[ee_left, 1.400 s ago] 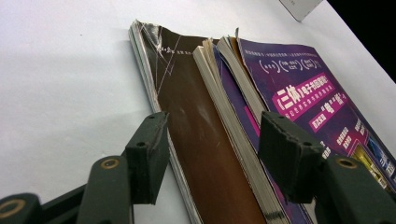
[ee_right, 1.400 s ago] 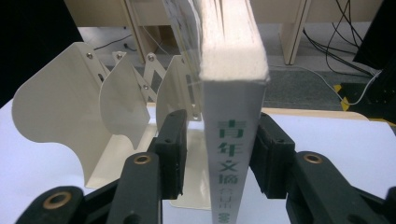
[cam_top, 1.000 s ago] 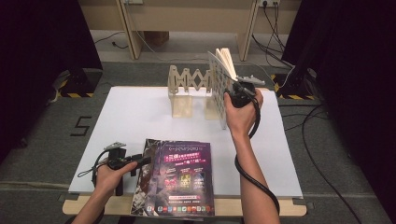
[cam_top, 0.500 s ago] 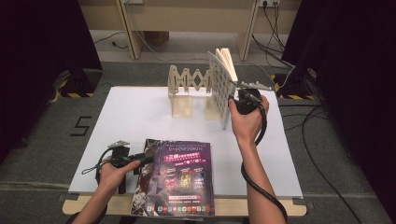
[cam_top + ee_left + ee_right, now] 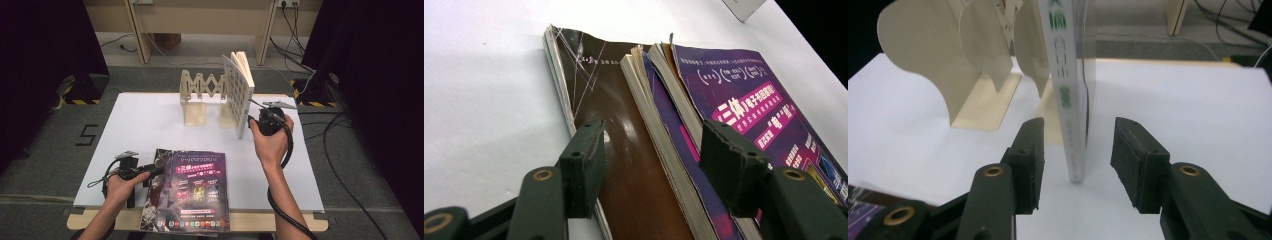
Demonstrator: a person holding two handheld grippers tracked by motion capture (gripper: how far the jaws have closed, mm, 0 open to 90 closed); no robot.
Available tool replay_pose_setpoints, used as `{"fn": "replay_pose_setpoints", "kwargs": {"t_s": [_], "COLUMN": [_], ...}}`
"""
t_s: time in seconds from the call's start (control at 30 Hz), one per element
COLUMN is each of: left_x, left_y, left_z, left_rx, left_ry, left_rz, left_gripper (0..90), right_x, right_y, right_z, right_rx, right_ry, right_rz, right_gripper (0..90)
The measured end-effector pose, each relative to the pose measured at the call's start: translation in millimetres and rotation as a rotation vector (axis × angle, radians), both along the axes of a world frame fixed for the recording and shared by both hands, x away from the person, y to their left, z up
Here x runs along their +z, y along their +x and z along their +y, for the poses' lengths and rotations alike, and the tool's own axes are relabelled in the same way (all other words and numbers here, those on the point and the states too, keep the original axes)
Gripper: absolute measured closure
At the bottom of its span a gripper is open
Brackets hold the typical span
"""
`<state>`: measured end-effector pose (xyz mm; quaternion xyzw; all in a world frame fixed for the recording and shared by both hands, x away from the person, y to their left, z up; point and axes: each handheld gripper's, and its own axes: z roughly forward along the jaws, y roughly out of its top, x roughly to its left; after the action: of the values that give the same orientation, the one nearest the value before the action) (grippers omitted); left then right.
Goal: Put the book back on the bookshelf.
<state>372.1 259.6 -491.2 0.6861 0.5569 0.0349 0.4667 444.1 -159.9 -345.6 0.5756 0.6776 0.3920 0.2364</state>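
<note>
A white table (image 5: 150,120) holds a cream folding book rack (image 5: 200,95) near its far edge. A white book (image 5: 239,95) stands upright against the rack's right end. The right gripper (image 5: 252,119) has drawn back toward the near edge since a second ago; its jaws have just been opening and now stand clear on either side of the book's spine (image 5: 1068,100), so the book looks released and shelved. At the near edge, the left gripper (image 5: 150,170) sits with jaws apart over the stacked magazines (image 5: 192,187), likely next.

Open room: bare white desk (image 5: 145,130) at 9 o'clock.
Obstacles: cream accordion book rack (image 5: 200,97) and upright white book (image 5: 239,95) at 12 o'clock; purple magazine stack (image 5: 192,192) at 6 o'clock.
</note>
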Motion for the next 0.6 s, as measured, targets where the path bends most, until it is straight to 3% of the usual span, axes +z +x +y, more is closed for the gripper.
{"fn": "replay_pose_setpoints", "kwargs": {"t_s": [0.4,0.6], "left_x": [1.3,0.9], "left_y": [-3.8,-3.9], "left_z": [3.0,4.0], "left_rx": [0.025,0.032], "left_ry": [-0.002,0.0], "left_rz": [-0.005,-0.005], "left_gripper": [42.6,42.5], "right_x": [-39.5,-48.5], "right_y": [-21.3,-27.6], "right_z": [-9.5,-11.9], "right_rx": [0.02,0.026], "right_ry": [0.01,0.014], "right_rz": [0.088,0.103], "right_gripper": [56.3,56.1]}}
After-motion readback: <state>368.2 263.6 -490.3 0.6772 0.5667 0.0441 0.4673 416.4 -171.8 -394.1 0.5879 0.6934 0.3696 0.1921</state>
